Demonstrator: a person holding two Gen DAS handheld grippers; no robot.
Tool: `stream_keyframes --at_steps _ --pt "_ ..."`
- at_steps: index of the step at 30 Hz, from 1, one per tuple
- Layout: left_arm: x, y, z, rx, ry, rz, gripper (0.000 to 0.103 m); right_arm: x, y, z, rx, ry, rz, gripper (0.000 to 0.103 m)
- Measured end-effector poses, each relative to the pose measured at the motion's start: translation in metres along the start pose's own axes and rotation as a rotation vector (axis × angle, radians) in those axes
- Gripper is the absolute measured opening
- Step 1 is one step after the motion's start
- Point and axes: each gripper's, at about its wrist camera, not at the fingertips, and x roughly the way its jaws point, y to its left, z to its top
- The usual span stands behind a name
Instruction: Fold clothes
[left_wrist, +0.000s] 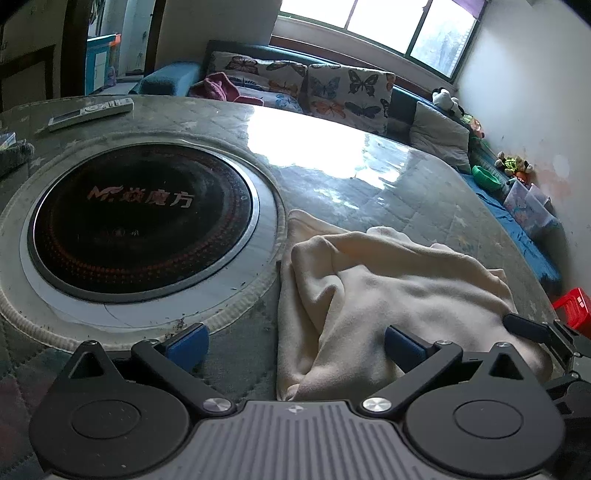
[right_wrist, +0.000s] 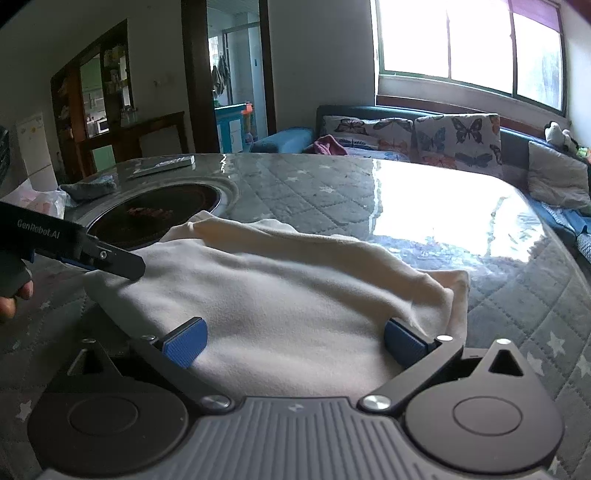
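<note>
A cream garment (left_wrist: 388, 291) lies rumpled and partly folded on the quilted round table (left_wrist: 369, 192). My left gripper (left_wrist: 295, 350) hovers open at the garment's near left edge. Its left pad is over bare table and its right pad over the cloth, neither pressing on it. In the right wrist view the same garment (right_wrist: 280, 291) spreads under my right gripper (right_wrist: 295, 343), which stands open with both blue pads wide apart above the fabric. The left gripper's fingers (right_wrist: 122, 262) reach over the garment's left side, held by a person's hand (right_wrist: 11, 299).
A black round cooktop (left_wrist: 144, 218) is set into the table left of the garment. A remote (left_wrist: 90, 112) and a grey cloth (right_wrist: 88, 188) lie at the far side. A sofa with butterfly cushions (left_wrist: 347, 88) runs behind, and a red stool (left_wrist: 572, 306) stands at the right.
</note>
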Motion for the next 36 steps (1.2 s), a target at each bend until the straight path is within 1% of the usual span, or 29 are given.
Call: stream_keyframes --at_steps 6,8,12,15,19,21,23,26,27,29,30,32,33,35,36 --pt "-0.002 0.003 -0.002 -0.020 -0.019 -0.012 0.103 0.002 0.002 -0.001 -0.004 0.008 -0.005 0.103" --pt "-0.002 0.002 -0.004 -0.012 -0.025 -0.009 0.103 0.002 0.002 -0.001 -0.004 0.008 -0.003 0.103" --pt "-0.001 -0.002 -0.003 0.008 -0.012 0.006 0.103 0.001 0.003 0.001 -0.011 0.019 -0.004 0.103" --pt "-0.002 0.001 -0.002 -0.010 -0.011 -0.006 0.103 -0.003 0.005 0.012 -0.013 0.035 -0.019 0.103" --pt "-0.004 0.003 0.000 -0.038 -0.002 -0.013 0.103 -0.008 0.008 0.026 -0.028 0.006 -0.040 0.103" --pt "-0.006 0.002 0.001 -0.048 0.002 -0.021 0.103 -0.004 0.006 0.031 -0.011 0.015 -0.031 0.103" --pt "-0.007 0.002 0.004 -0.054 -0.004 -0.021 0.103 0.003 0.003 0.035 0.003 0.030 -0.041 0.103" --pt "-0.006 0.000 0.006 -0.036 -0.005 -0.002 0.103 0.014 -0.002 0.036 0.038 0.056 -0.050 0.102" --pt "-0.005 -0.001 0.007 -0.032 -0.004 0.004 0.103 0.017 -0.004 0.037 0.042 0.065 -0.048 0.100" --pt "-0.003 0.000 0.008 -0.035 0.006 0.003 0.103 0.022 -0.005 0.038 0.039 0.080 -0.055 0.099" --pt "-0.002 0.001 0.009 -0.036 0.012 0.003 0.103 0.024 -0.005 0.039 0.036 0.087 -0.061 0.095" --pt "-0.001 0.001 0.009 -0.034 0.023 0.008 0.103 0.025 -0.007 0.039 0.051 0.091 -0.061 0.094" --pt "0.000 0.002 0.009 -0.033 0.027 0.007 0.103 0.023 -0.006 0.040 0.058 0.084 -0.050 0.090" --pt "-0.001 0.002 0.009 -0.031 0.030 0.010 0.103 0.016 -0.002 0.041 0.047 0.059 -0.045 0.090" --pt "-0.001 0.002 0.010 -0.030 0.028 0.018 0.103 0.011 0.003 0.042 0.022 0.044 -0.042 0.088"
